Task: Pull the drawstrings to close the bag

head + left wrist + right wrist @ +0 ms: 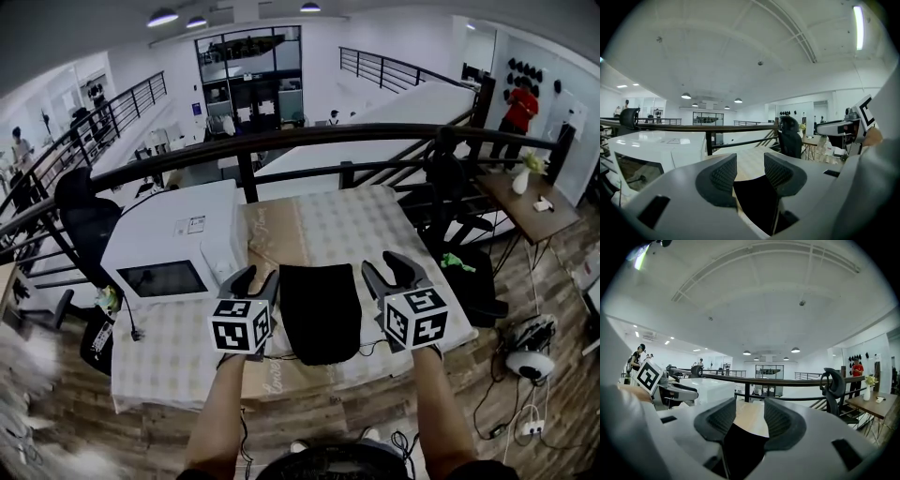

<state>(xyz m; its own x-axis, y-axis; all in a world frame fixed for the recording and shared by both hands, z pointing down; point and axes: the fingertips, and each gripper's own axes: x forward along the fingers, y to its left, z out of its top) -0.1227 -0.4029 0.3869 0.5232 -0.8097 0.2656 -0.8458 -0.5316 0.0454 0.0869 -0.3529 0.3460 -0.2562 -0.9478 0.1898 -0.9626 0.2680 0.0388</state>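
Tabletop [361, 225] sitting across mid-frame. Bag [321, 314] lying flat at centre, black, between both tools. Left tool [255, 279] hovering just left of it, right tool [392, 270] just right; both standing wide, gripping nothing.

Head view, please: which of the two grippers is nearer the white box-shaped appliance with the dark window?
The left gripper: the white box-shaped appliance stands right beside it, whereas the right gripper is across the black fabric bag.
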